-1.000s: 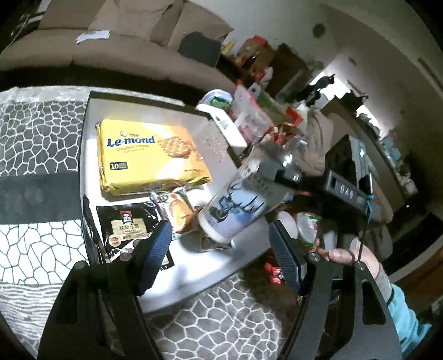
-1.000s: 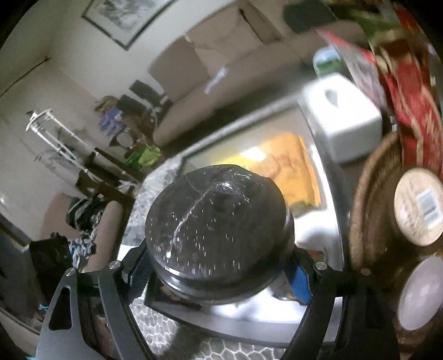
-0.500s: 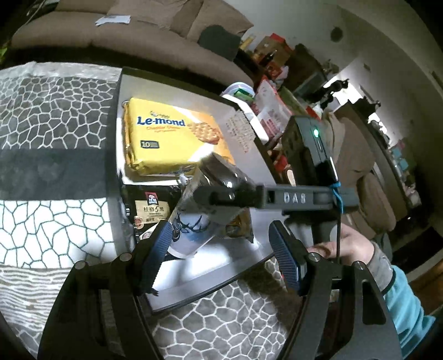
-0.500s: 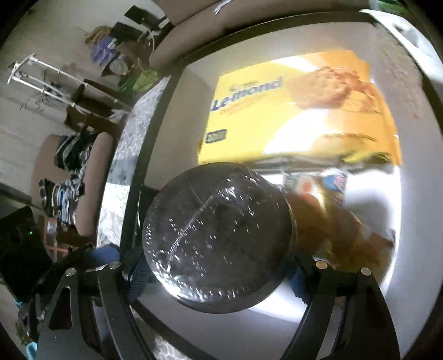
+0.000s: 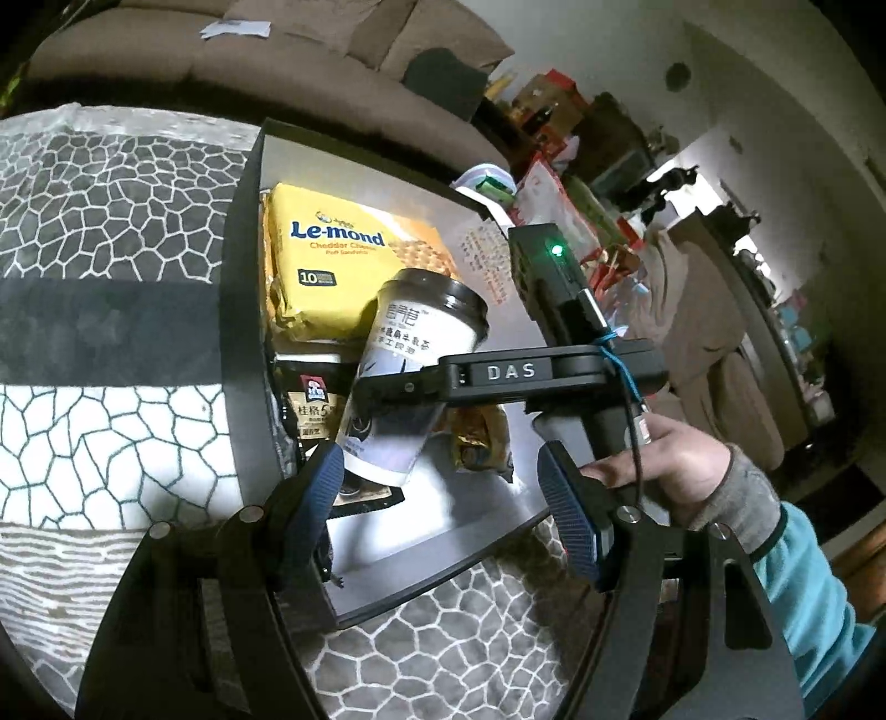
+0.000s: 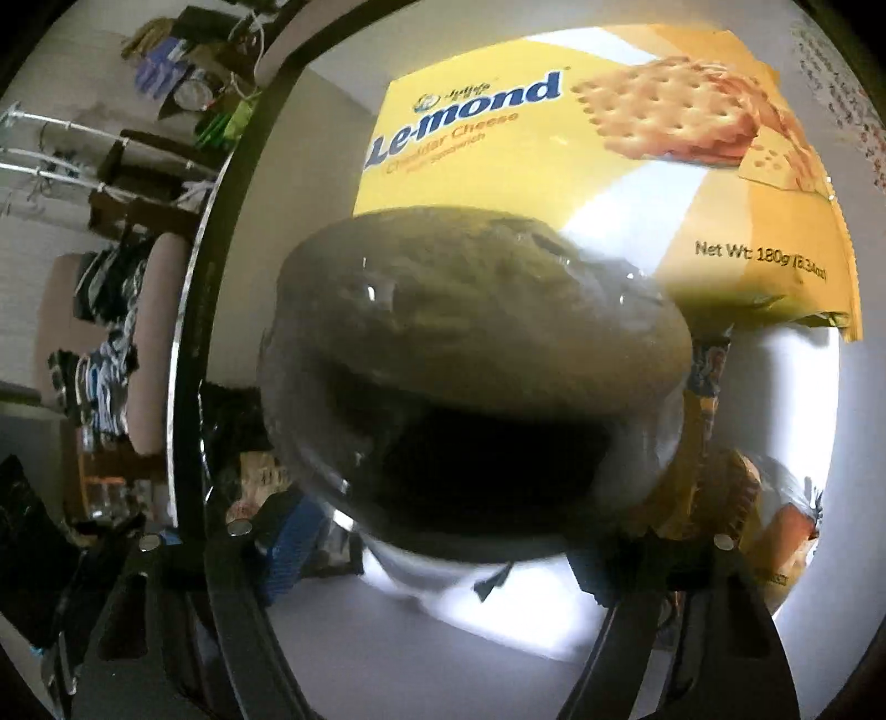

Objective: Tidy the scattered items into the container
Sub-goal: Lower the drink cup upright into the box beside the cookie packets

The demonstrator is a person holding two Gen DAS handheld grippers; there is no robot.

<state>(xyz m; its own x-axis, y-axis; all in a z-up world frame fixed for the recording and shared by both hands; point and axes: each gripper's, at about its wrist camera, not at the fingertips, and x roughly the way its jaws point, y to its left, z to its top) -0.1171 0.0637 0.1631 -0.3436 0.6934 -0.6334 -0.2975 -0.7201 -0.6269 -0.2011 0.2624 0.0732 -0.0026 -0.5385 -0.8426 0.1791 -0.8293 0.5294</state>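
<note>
A white milk tea cup point(image 5: 421, 343) with a dark lid hangs tilted over the grey tray point(image 5: 443, 554), lid up and away from me. My right gripper point(image 6: 437, 554) has its jaws closing with the cup point(image 6: 487, 343) between them and the pads pressing on its sides; its black finger point(image 5: 398, 387) crosses the cup. A yellow Le-mond biscuit pack point(image 5: 332, 260) lies in the tray behind the cup. A black oat packet point(image 5: 313, 404) and an orange snack packet point(image 5: 479, 443) lie under it. My left gripper point(image 5: 443, 493) stands open and holds nothing, nearer than the cup.
The tray's black rim point(image 5: 243, 277) sits on a cobble-patterned cover point(image 5: 111, 221). A brown sofa point(image 5: 277, 50) is behind. Packages and boxes point(image 5: 554, 183) crowd the far right. A hand point(image 5: 664, 465) in a teal sleeve holds the right gripper's handle.
The right gripper swung down over the tray with the cup, and the cup went from lying sideways to lid-up. In the right wrist view the lid now sits tilted. The left gripper drifted slightly lower.
</note>
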